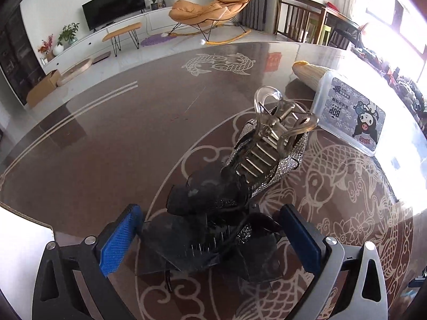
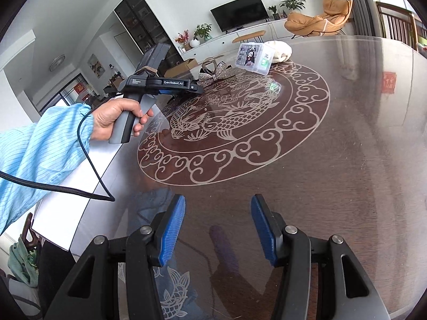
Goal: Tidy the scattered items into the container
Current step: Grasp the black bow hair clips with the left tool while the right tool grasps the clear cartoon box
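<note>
Left tongs (image 1: 210, 237) spread wide around a black bow hair clip (image 1: 202, 229) on the surface (image 1: 106, 138), pads not pressing it, silver rhinestone bow clip (image 1: 269, 157) just beyond, lidded clear container (image 1: 349, 114) near, right tongs (image 2: 217, 229) released, empty.

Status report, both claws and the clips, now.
Left claw open, straddling black bow clip, pads clear. Right claw open, empty. Glitter bow clip and clear claw clip loose beside container. Nothing blocking.
</note>
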